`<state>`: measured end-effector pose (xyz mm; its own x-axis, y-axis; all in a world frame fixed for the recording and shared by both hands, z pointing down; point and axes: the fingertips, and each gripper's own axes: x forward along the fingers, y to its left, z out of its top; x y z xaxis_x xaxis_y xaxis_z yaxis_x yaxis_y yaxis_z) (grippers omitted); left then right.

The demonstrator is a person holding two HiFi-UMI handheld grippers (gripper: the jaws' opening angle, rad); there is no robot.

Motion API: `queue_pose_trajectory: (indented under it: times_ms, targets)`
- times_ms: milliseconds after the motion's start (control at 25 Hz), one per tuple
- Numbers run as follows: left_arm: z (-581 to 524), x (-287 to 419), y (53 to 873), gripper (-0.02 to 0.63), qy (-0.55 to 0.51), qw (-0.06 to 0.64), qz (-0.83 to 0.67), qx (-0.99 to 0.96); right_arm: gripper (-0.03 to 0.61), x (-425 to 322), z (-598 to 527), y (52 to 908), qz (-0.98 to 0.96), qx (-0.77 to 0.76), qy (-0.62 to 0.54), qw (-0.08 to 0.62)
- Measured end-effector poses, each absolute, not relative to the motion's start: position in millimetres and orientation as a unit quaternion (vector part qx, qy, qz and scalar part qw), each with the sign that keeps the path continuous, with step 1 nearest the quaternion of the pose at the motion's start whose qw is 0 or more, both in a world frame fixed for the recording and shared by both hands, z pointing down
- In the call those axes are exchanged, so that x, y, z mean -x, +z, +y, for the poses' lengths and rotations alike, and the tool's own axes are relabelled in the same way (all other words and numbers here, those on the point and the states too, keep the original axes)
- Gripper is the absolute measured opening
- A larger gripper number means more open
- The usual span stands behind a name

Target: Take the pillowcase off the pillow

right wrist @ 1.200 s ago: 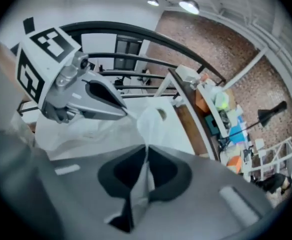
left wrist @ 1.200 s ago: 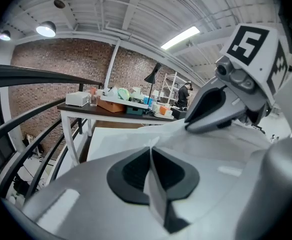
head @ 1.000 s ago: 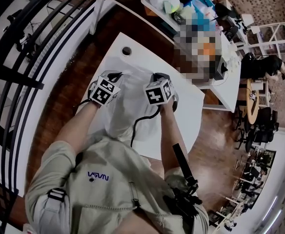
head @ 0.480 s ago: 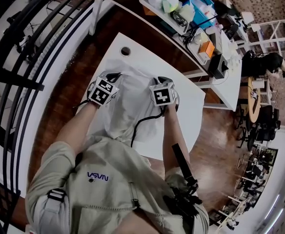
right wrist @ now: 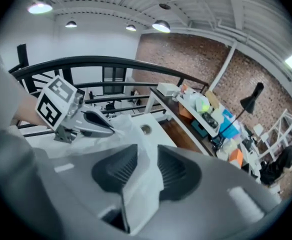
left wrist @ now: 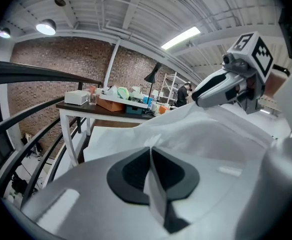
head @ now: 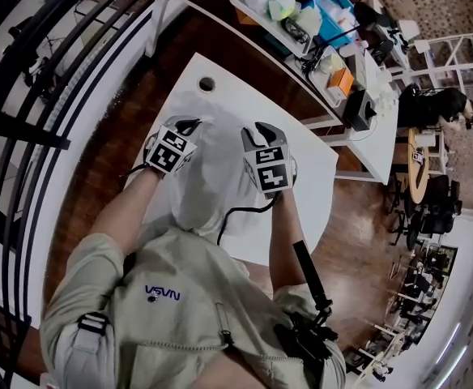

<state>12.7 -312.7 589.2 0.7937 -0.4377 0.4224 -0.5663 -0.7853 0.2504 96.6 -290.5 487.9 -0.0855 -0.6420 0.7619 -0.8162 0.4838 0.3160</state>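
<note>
The pillow in its white pillowcase (head: 210,173) lies on the white table (head: 232,96) between my two grippers. My left gripper (head: 189,125) is shut on a thin fold of the pillowcase (left wrist: 196,129) at the cloth's left far edge; the fold shows pinched between its pads (left wrist: 131,171). My right gripper (head: 257,130) is at the right far edge. Its jaws have just been opening and now stand apart, with a loose flap of pillowcase (right wrist: 145,156) lying between the pads (right wrist: 173,171) without being pressed. Each gripper shows in the other's view: the right gripper (left wrist: 202,94) and the left gripper (right wrist: 106,129).
A round hole (head: 209,84) sits in the table's far corner. A black cable (head: 240,209) trails over the near part of the pillow. A cluttered desk (head: 317,23) stands beyond the table, and a black railing (head: 34,96) runs along the left.
The right gripper's jaws have opened off the pillowcase and its marker cube has shifted a little toward me. The left gripper has stayed where it was, still shut on the cloth.
</note>
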Motion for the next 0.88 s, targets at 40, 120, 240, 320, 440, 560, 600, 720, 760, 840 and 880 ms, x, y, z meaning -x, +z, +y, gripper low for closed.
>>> queue_pose_trajectory:
  times_ms: [40,120,240,320,440,560,600,720,760,840,880]
  targets:
    - [-313,-13,589,0.014,0.173,0.185,-0.270,-0.929,0.126,-86,-291,482,-0.738,-0.490,0.087,0.455]
    - [-313,-13,589,0.014,0.171,0.184,-0.271,-0.929,0.126,-62,-290,473,-0.756,-0.467,0.071,0.454]
    - [-313,-14,588,0.014,0.168,0.183,-0.270,-0.930,0.124,-23,-282,472,-0.785,-0.414,0.063,0.456]
    - [-313,-14,586,0.014,0.165,0.182,-0.270,-0.931,0.124,-3,-273,486,-0.799,-0.372,0.075,0.467]
    - [-312,-14,585,0.014,0.167,0.182,-0.268,-0.931,0.124,1,-268,516,-0.785,-0.333,0.089,0.515]
    - [-313,-15,583,0.014,0.159,0.176,-0.269,-0.934,0.148,-18,-272,542,-0.746,-0.333,0.093,0.569]
    - [-312,-15,582,0.014,0.159,0.176,-0.268,-0.934,0.166,-25,-274,548,-0.734,-0.333,0.094,0.584]
    - [-306,-15,579,0.014,0.164,0.185,-0.261,-0.933,0.198,-33,-276,560,-0.716,-0.324,0.103,0.609]
    - [-305,-15,577,0.014,0.163,0.185,-0.260,-0.934,0.199,-32,-276,563,-0.714,-0.320,0.107,0.614]
    - [-302,-17,571,0.014,0.161,0.182,-0.257,-0.935,0.199,-34,-275,572,-0.706,-0.313,0.111,0.626]
    - [-302,-17,568,0.014,0.161,0.179,-0.256,-0.936,0.199,-36,-273,578,-0.700,-0.309,0.111,0.634]
